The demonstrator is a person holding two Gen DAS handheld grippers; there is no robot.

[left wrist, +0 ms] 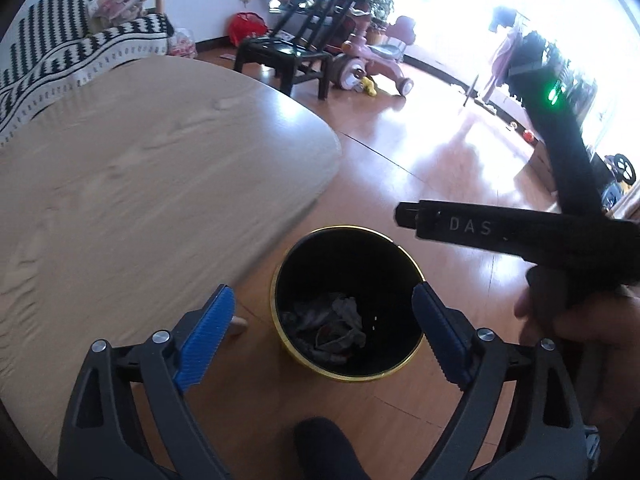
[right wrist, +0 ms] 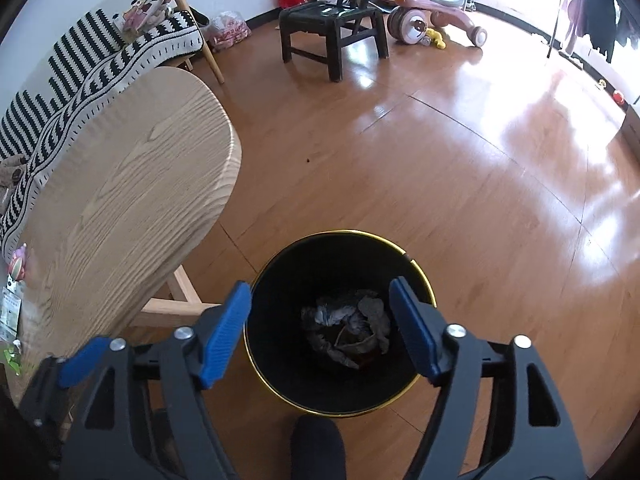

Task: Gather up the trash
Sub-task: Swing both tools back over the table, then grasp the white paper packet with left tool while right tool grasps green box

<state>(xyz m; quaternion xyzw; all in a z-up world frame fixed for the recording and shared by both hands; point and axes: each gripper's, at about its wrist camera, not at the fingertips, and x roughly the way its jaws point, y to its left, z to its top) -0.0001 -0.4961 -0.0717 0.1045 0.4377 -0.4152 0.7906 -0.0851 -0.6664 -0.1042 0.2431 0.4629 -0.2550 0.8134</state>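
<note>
A black trash bin (left wrist: 360,256) with a gold rim stands on the wooden floor beside the table. Crumpled paper and wrappers (left wrist: 332,320) lie at its bottom. My left gripper (left wrist: 323,292) hovers above the bin's mouth, open, with nothing between its blue pads. The black body of the right gripper (left wrist: 500,232) reaches in from the right, held by a hand (left wrist: 580,332). In the right wrist view the right gripper (right wrist: 320,286) also hangs open and empty over the bin (right wrist: 320,264), with the crumpled trash (right wrist: 348,328) visible below.
A light wooden table (left wrist: 140,180) (right wrist: 120,184) sits left of the bin. Behind it is a sofa with a striped throw (right wrist: 80,64). A black chair (right wrist: 332,20) and a pink ride-on toy (right wrist: 432,12) stand at the far wall. A dark foot (right wrist: 316,440) rests near the bin.
</note>
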